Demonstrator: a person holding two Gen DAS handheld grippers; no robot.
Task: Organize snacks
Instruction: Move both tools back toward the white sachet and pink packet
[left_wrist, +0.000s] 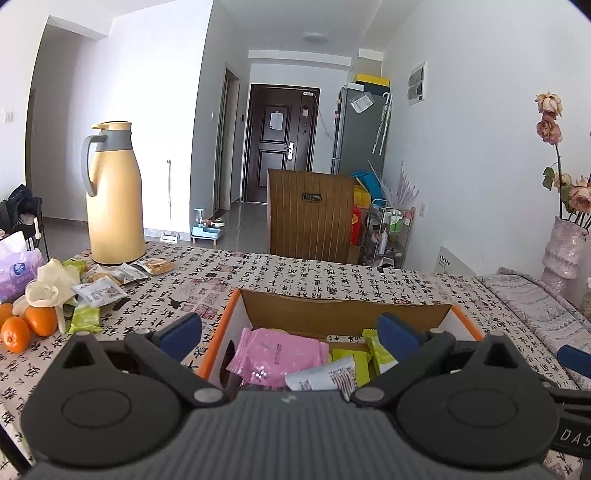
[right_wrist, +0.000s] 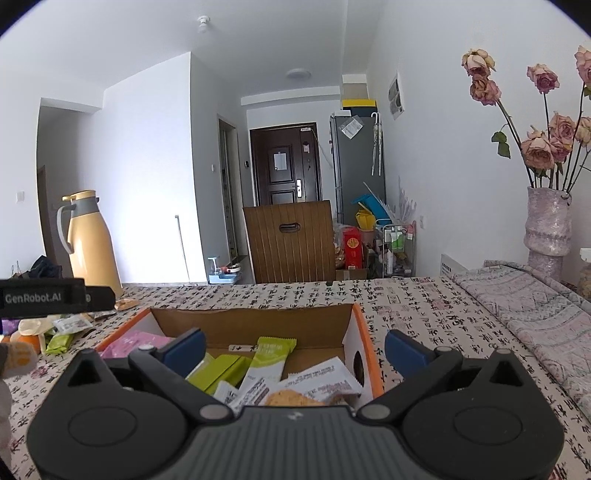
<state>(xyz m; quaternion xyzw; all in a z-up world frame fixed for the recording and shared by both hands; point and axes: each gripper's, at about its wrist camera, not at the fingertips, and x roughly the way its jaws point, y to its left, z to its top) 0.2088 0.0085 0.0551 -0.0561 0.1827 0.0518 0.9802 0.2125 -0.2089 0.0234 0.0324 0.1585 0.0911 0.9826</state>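
Both held low over the cardboard box (left_wrist: 343, 314), likely for dropping packets in. Left gripper (left_wrist: 290, 334) spread wide, nothing between its pads; right gripper (right_wrist: 295, 349) likewise spread and empty. Inside the box: a pink packet (left_wrist: 275, 356), green packets (right_wrist: 271, 356), a white printed packet (right_wrist: 325, 380) and a biscuit pack (right_wrist: 291, 398), loosely piled. Left of the box, well apart, more snack packets (left_wrist: 99, 293) scattered on the tablecloth (left_wrist: 295, 273) beside oranges (left_wrist: 26, 325), probably awaiting collection. Behind those, a yellow thermos (left_wrist: 114, 195).
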